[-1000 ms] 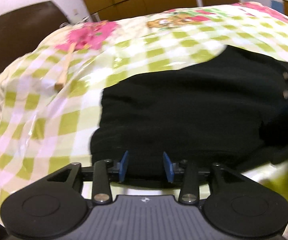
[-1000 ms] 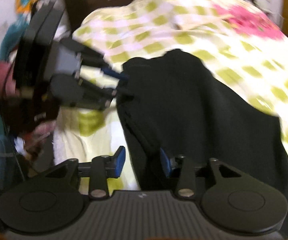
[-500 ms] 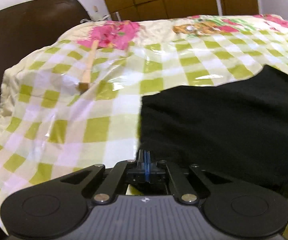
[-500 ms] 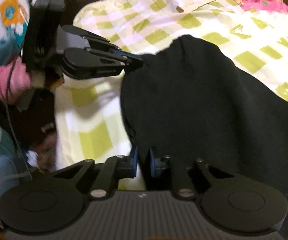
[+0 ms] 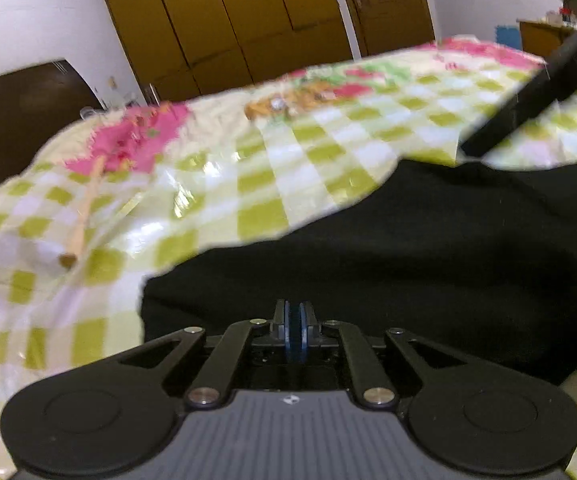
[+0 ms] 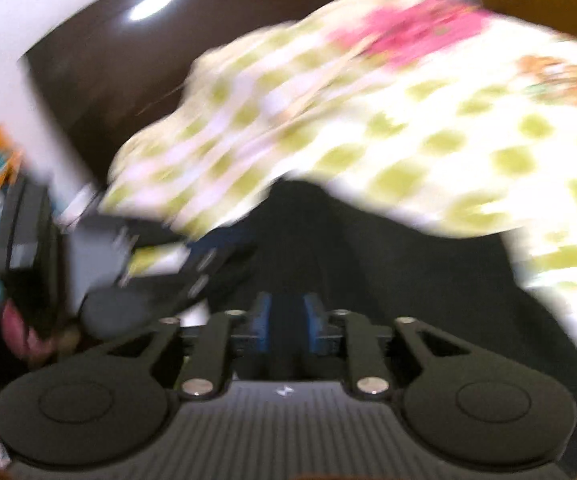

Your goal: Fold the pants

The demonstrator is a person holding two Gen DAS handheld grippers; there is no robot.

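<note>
Both claws are pinching the black pants (image 5: 408,248): left claw (image 5: 295,326) nearly closed, right claw (image 6: 287,322) easing open with cloth between. I'd carry both edges forward together, level, so the fold lands square on the bed (image 5: 288,168).

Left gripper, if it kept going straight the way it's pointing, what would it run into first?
The black pants. The left gripper already has its fingers pinching the near edge, so more black fabric lies straight ahead, then probably the checkered cover.

Left gripper (image 5: 295,326): bottom centre, blue pads nearly together and opening slightly, pinching the near edge of the black pants (image 5: 408,256).
Pants: spread across the right half of a green-checked bedsheet (image 5: 296,160).
Wooden stick (image 5: 84,212): lies on the sheet, left.
Background: brown wardrobe doors (image 5: 256,16).
</note>
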